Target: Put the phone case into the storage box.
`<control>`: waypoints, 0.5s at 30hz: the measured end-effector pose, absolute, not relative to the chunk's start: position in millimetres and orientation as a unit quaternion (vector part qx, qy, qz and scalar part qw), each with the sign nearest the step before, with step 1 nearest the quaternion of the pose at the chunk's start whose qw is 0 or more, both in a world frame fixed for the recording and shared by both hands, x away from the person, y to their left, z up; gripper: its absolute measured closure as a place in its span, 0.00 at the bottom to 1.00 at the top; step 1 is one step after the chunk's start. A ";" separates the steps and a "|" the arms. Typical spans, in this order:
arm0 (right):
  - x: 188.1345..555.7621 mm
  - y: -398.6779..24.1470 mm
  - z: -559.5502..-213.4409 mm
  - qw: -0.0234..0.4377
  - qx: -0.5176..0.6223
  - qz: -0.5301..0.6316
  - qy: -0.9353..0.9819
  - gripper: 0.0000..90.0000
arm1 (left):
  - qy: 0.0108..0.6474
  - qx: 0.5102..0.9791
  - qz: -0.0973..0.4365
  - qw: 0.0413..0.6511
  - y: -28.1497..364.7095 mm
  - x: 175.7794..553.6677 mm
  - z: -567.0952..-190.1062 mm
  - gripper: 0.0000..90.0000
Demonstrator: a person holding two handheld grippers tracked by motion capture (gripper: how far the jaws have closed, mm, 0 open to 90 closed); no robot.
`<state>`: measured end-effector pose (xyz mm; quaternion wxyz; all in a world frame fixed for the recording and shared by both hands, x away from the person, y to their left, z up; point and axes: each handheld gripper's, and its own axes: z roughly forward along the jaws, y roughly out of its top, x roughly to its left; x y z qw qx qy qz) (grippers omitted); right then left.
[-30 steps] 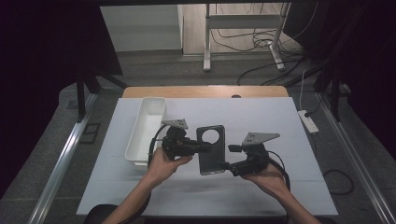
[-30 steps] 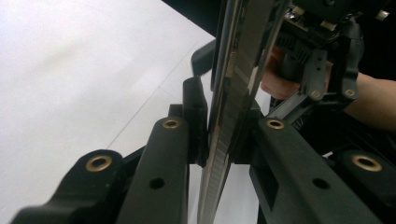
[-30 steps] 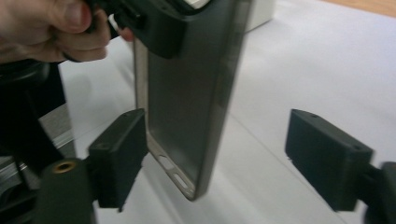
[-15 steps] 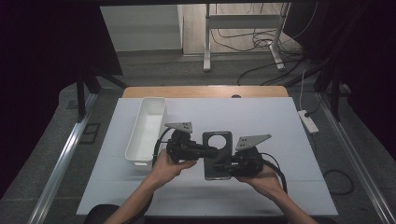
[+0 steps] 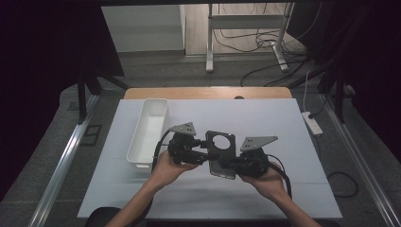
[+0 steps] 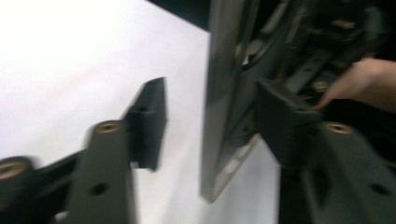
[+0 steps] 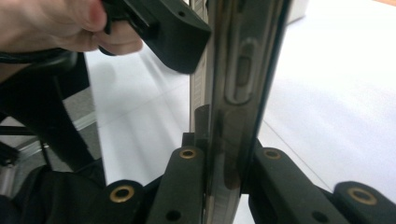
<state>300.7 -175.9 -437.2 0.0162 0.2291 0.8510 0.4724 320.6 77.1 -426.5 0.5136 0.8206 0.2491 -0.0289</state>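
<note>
A dark, flat phone-like slab [image 5: 221,153] with a round hole near its top is held just above the white table, between both hands. My right gripper [image 5: 228,165] has just been closing, and its pads now clamp the slab's lower end. In the right gripper view the slab's thin edge [image 7: 238,84] stands upright between the right gripper's [image 7: 223,158] jaws. My left gripper [image 5: 204,152] has just been opening. In the left gripper view the slab [image 6: 224,93] is still between the left gripper's [image 6: 215,119] jaws, but the left pad [image 6: 149,121] stands clear of it.
A long white bin [image 5: 149,132] lies on the table's left side, close to the left hand. The table's white cover [image 5: 269,118] ends at a wooden strip at the back. A power strip [image 5: 312,122] lies off the right edge.
The right jaws have closed onto the slab's lower end. The left jaws, shut on it before, have spread apart. The slab has tilted slightly; both hands stay in place.
</note>
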 end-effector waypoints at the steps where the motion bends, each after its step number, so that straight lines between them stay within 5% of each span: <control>1: 300.8 -176.5 -437.4 0.021 0.232 0.471 0.851 0.95 | 0.253 0.821 -0.018 0.511 77.7 320.6 -426.5 0.43; 6: 302.2 -179.9 -436.9 0.044 0.250 0.463 0.849 0.95 | 0.277 0.822 0.033 0.496 80.9 321.0 -427.0 0.22; 15: 303.1 -182.9 -436.6 0.070 0.267 0.459 0.845 0.95 | 0.297 0.822 0.081 0.479 83.3 317.3 -425.7 0.18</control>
